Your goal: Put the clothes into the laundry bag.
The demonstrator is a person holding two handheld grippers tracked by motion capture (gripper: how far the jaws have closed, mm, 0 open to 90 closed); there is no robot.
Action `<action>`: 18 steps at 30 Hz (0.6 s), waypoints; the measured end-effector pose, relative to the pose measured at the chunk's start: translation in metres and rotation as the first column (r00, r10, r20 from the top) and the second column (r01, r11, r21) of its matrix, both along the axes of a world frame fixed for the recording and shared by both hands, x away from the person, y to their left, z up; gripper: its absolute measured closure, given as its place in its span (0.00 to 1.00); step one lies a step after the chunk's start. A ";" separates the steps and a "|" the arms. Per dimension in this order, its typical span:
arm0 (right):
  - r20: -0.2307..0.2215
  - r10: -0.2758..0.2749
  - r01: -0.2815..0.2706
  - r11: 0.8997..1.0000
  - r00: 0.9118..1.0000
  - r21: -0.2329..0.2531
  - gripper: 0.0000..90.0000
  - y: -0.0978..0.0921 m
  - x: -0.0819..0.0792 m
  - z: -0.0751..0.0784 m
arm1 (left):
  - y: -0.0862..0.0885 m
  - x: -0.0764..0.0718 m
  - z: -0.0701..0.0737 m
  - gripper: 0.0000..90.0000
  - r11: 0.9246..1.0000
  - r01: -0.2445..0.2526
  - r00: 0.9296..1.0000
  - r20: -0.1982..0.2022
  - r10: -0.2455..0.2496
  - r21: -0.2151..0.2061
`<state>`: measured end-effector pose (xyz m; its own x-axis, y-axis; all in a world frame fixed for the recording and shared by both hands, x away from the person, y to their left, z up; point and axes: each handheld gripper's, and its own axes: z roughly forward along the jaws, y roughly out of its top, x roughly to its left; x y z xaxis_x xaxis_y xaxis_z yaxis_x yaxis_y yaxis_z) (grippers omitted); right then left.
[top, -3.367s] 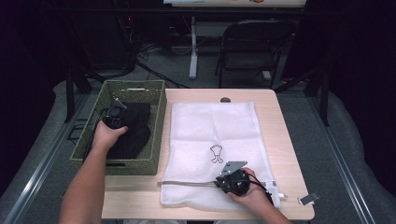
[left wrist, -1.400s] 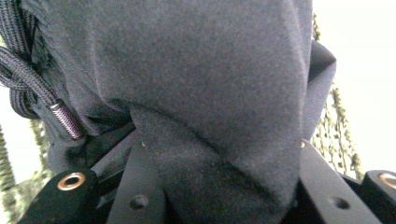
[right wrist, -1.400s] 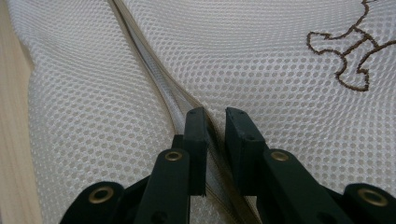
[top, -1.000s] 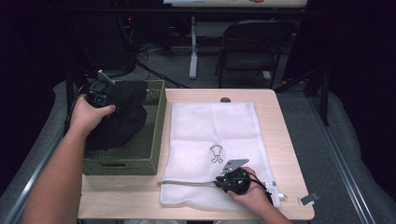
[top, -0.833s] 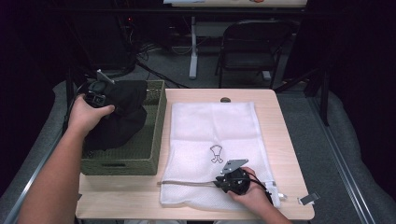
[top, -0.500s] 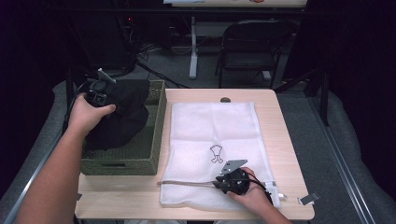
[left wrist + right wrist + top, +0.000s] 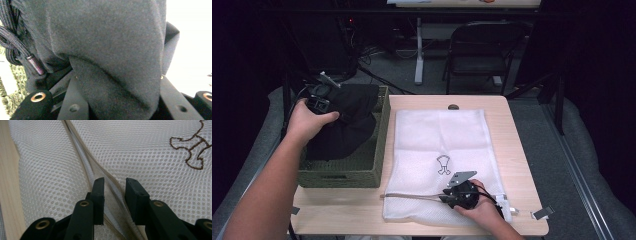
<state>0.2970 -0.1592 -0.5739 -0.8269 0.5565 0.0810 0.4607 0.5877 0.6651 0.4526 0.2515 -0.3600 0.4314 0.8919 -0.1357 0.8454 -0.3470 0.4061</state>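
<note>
Black garment [image 7: 343, 120], bunched and lifted above a green woven basket [image 7: 362, 167] at the left edge of the bench [image 7: 337, 212], its lower folds hanging into the basket. Clamped in the left hand-held gripper [image 7: 318, 97], raised over the basket's far left corner; in the left gripper view, thick dark fabric [image 7: 107, 50] packed between the jaws, with a braided drawstring [image 7: 15, 42] and metal tip at the left. White mesh laundry bag [image 7: 439, 145] spread flat across the middle of the bench, a small brown embroidered figure [image 7: 443, 165] near its centre. Right hand-held gripper [image 7: 452, 196] resting on the bag near the front edge, jaws narrowly parted astride the zipper seam [image 7: 82, 170], apparently pinning or ready to lift the opening.

Likely step: carrying the garment from basket toward the bag. Next move probably calling for a swing rightward while the right side opens the zipper mouth wide enough.

Hard to tell: the kind of garment, anything else in the basket, whether the zipper is open, and whether the right jaws actually pinch the seam.
</note>
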 end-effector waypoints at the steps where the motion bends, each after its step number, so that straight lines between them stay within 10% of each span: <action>1: 0.000 0.000 0.000 1.000 1.000 -0.005 0.78 0.000 0.000 0.000 | -0.001 0.000 0.000 0.75 1.000 0.002 1.000 0.004 -0.002 0.000; 18: 0.007 0.013 -0.013 1.000 1.000 -0.012 0.74 0.000 0.000 0.001 | -0.026 -0.008 0.003 0.75 0.989 0.148 0.989 0.011 -0.149 0.024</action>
<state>0.2975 -0.1588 -0.5731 -0.8345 0.5468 0.0684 0.4483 0.6014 0.6614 0.4450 0.2258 -0.3570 0.5607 0.8207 -0.1100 0.7788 -0.4776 0.4067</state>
